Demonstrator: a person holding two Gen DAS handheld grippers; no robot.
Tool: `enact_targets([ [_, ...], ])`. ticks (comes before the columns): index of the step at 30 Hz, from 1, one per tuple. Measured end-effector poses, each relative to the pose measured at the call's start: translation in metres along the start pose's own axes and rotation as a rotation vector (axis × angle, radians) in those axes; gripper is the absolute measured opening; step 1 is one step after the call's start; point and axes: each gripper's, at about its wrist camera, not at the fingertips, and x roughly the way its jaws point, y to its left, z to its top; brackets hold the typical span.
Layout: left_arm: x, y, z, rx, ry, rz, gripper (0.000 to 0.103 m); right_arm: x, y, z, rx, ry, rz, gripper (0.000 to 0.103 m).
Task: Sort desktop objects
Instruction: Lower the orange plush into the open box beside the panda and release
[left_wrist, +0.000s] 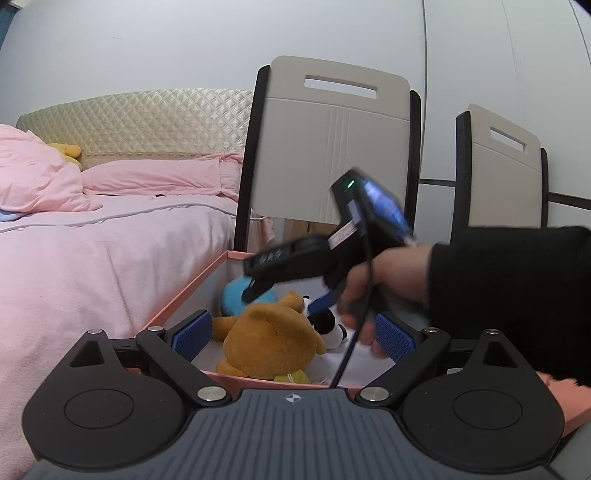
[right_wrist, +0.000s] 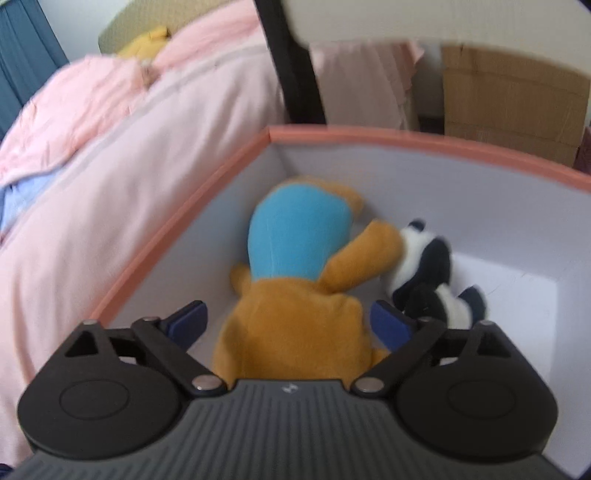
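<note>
Plush toys in the pink-rimmed box (right_wrist: 424, 142)
A brown bear (right_wrist: 295, 314) lies between the open right hand-held gripper (right_wrist: 291, 325) fingers, touching a panda (right_wrist: 424, 269).

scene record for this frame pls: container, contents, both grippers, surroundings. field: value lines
container: pink-rimmed box, white inside, open top
contents: brown teddy bear in blue top, lying down; panda plush beside it, touching its arm
left gripper: open, at the box's near edge, holding nothing
right gripper: open, fingers either side of the bear's lower body, inside the box
surroundings: bed with pink bedding left of the box; two chairs behind; cardboard beyond the box
</note>
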Motion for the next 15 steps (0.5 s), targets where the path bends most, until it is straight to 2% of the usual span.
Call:
enact_targets([
  [8, -0.003, 0.001, 0.004, -0.027, -0.02, -0.004, 0.096, -0.101, 0.0, -0.007, -0.028, -0.229, -0.027, 0.097],
  [15, -0.004, -0.003, 0.003, -0.013, -0.023, -0.009, 0.096, -0.197, -0.015, -0.051, -0.037, -0.429, -0.128, 0.097],
])
